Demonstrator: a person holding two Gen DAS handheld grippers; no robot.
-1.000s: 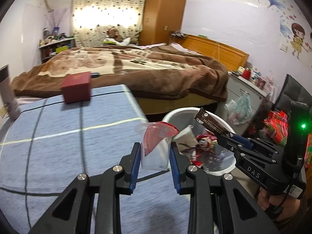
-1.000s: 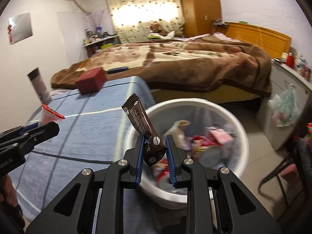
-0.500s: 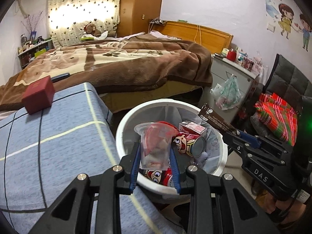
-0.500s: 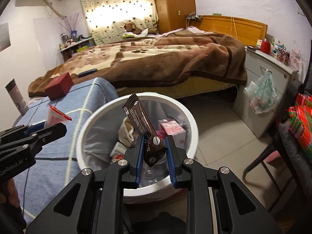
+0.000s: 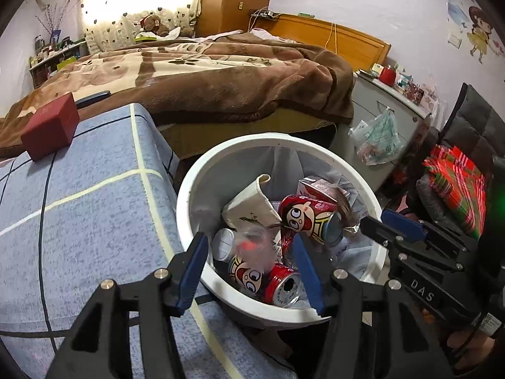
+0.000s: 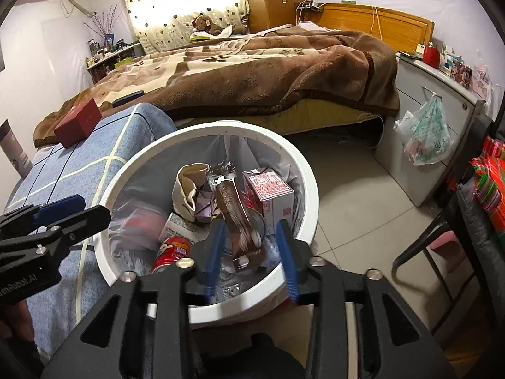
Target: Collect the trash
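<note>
- The left claw is opening over the white bin. Its blue pads stand wide and touch nothing, and the blurred clear plastic cup with red inside sits loose between them, above the cans.
- The right claw is also opening. The brown wrapper is blurred in the gap, clear of both pads, and seems to be dropping.
- Both pieces of trash are inside the bin's rim. In the left view the cup is at about 7 o'clock of the bin's mouth. In the right view the wrapper is near 6 o'clock, in front of the small carton.
- To do this release well, I judge both claws should hold level over the bin until each piece settles among the red cans, not pull away while still spreading.
- The cup is light, so watch that it does not catch on a pad and ride out.
- Only the red box shows on the blue-covered bench at 10 o'clock.
</note>
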